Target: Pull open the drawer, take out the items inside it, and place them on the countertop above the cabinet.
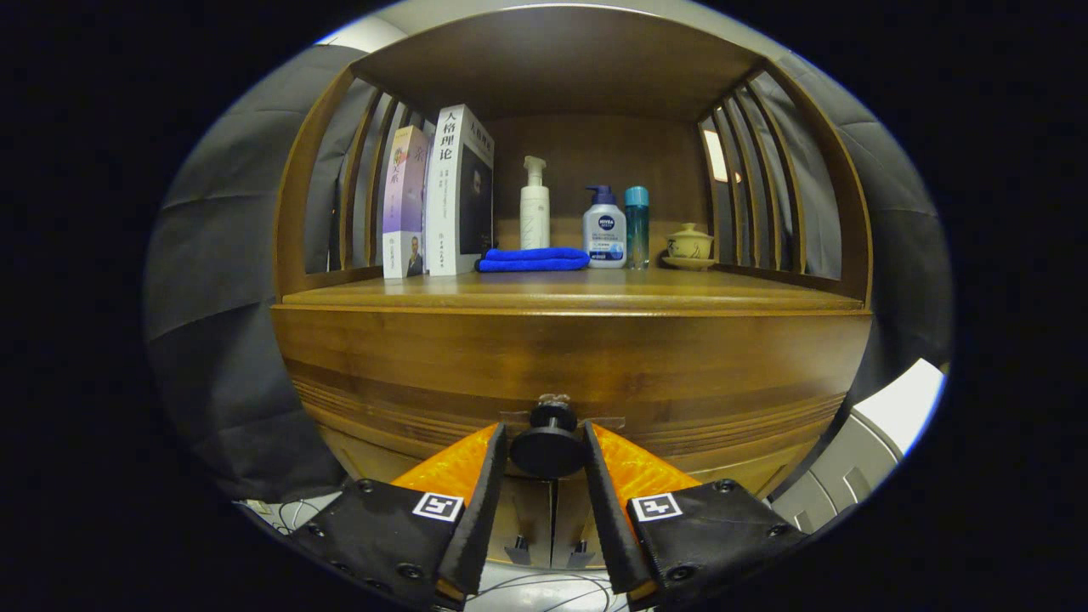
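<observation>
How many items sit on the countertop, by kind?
Books: 2
Bottles: 3 (white spray bottle, pump bottle, teal bottle)
Blue cloth: 1
Lidded teacup: 1
Total: 7
Tongs flank the drawer knob.

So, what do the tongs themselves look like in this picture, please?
The tongs have two fingers with bright orange textured outer faces and flat black pads on the inner sides. Each finger sits on a black base block with round screws, and each block carries a small white square tag with a black pattern.
</observation>
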Action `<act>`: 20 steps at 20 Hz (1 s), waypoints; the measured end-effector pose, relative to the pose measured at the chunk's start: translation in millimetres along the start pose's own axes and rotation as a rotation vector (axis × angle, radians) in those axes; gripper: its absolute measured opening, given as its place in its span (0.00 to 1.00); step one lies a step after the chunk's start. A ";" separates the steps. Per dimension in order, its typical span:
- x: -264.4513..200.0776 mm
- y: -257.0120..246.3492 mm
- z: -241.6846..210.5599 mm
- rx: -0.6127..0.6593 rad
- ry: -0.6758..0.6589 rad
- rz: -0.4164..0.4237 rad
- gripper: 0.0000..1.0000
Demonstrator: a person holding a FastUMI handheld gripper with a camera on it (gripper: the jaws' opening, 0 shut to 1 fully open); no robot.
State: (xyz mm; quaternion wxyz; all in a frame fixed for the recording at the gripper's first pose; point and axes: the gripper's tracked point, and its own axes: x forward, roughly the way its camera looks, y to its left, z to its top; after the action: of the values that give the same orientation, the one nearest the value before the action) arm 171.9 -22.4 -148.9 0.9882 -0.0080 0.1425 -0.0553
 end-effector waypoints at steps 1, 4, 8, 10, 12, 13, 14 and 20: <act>-7.0 0.0 4.5 0.013 -0.017 0.006 0.50; -0.3 0.2 0.7 -0.020 -0.008 -0.005 0.37; -2.2 1.5 -0.4 -0.014 0.011 -0.003 0.26; -4.7 1.0 -0.4 -0.007 0.014 -0.001 0.26; -10.7 0.1 -1.3 -0.018 0.011 -0.001 0.26; -16.8 -0.9 -4.0 -0.020 0.013 0.000 0.26; -21.3 -1.3 -4.3 -0.020 0.012 0.003 0.26; -41.9 0.0 -10.1 -0.025 0.021 0.019 0.26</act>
State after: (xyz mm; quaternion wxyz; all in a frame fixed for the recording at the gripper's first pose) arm 129.1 -17.8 -146.8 0.9870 -0.0184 0.1536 -0.0442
